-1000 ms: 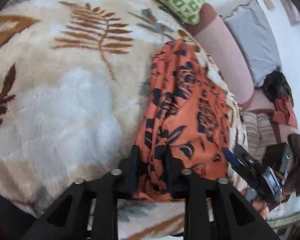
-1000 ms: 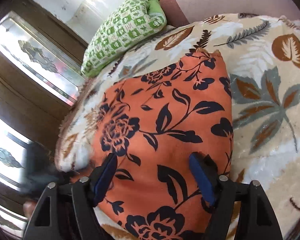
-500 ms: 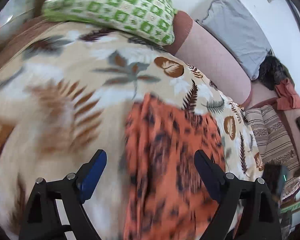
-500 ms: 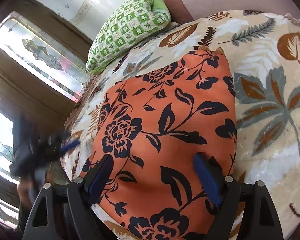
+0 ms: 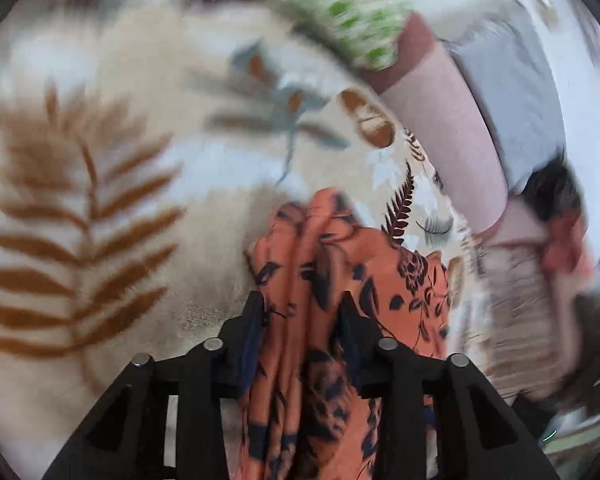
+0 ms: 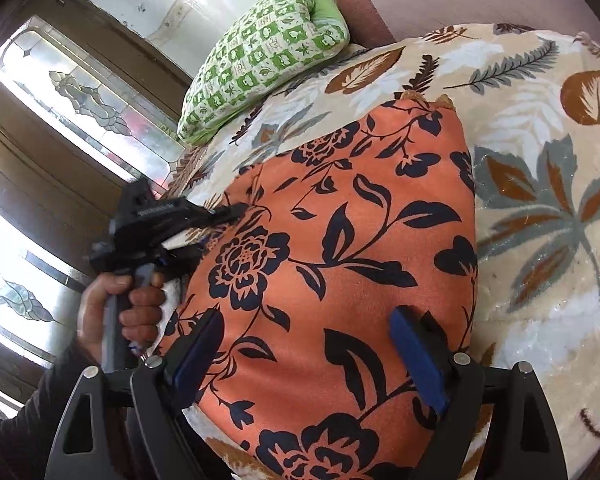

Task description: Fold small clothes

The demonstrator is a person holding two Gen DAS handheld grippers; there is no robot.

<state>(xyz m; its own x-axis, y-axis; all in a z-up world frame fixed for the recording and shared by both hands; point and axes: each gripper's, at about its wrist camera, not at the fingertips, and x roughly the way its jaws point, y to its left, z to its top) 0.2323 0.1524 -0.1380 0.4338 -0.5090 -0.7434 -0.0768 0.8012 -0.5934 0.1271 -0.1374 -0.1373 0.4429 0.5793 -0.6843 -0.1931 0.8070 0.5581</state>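
Observation:
An orange cloth with dark blue flowers [image 6: 340, 240] lies spread on a leaf-patterned blanket [image 6: 540, 208]. My left gripper [image 5: 300, 308] is closing, and a bunched ridge of the cloth [image 5: 320, 248] fills the gap between its pads. The right wrist view shows that left gripper [image 6: 228, 212] at the cloth's left edge, with a hand [image 6: 120, 312] holding it. My right gripper [image 6: 308, 352] stands over the near part of the cloth. Its jaws are wide and still opening, with flat cloth between the blue pads [image 6: 416, 360], not pinched.
A green checked pillow [image 6: 268, 68] and a pink bolster [image 5: 444, 136] lie at the far end of the blanket. Wooden doors with patterned glass [image 6: 72, 92] stand to the left. A striped cushion [image 5: 516, 312] and dark clothes [image 5: 552, 192] sit at the right.
My left gripper let go of the cloth's near edge, opened wide, moved along the edge, and is now closed around a bunched ridge. It came into the right wrist view. The right gripper stayed put.

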